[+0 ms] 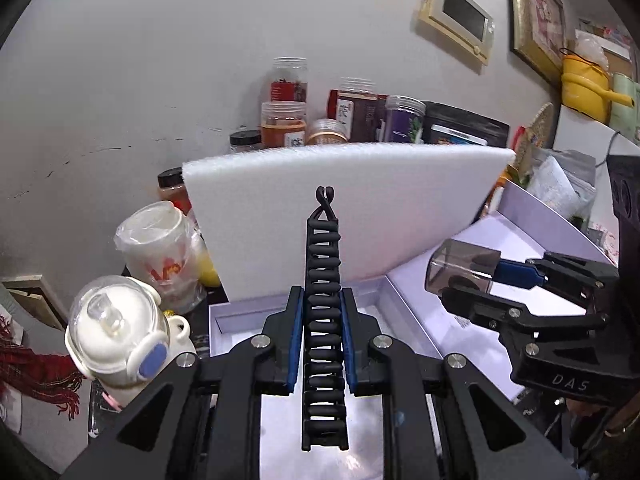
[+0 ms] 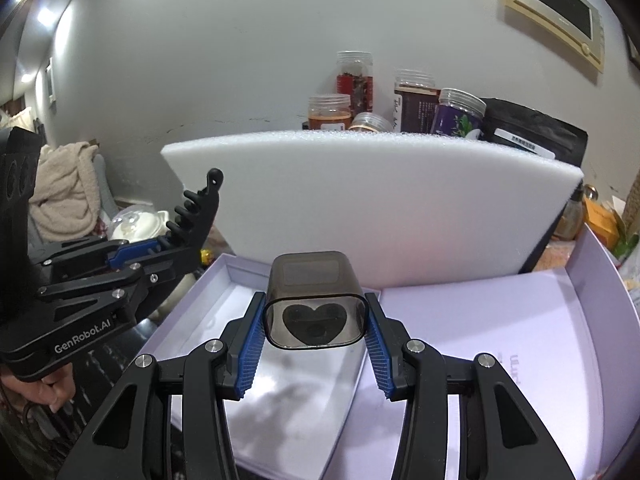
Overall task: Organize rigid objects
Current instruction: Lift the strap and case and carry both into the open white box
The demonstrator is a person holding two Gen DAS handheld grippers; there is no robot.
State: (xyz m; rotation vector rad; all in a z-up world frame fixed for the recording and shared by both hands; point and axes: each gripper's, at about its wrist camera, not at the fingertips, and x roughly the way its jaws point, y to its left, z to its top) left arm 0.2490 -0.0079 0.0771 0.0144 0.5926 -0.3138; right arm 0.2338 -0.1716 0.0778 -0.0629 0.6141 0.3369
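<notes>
Left gripper (image 1: 322, 316) jaws pinch a black toothed hair clip (image 1: 323, 320); right gripper (image 2: 316, 338) jaws squeeze a smoky translucent cap (image 2: 315, 300), both held above the open lilac box (image 2: 576, 304), white foam sheet (image 2: 372, 204) behind.

We noted matt black plastic on the left hand-held gripper (image 1: 323, 308), with ribbed blue pads (image 1: 295, 340) and bright metal screw heads. The hair clip (image 1: 323, 300) it held looked like matt black plastic. The right hand-held gripper (image 2: 315, 336) clasped a smoky translucent plastic case (image 2: 314, 300) with a glossy, smooth shell. The foam board (image 2: 376, 204) was white, with a rough, finely pitted top edge. The open box (image 2: 592, 280) appeared to be smooth, pale lilac card. The jars (image 2: 414, 100) behind were clear plastic.
</notes>
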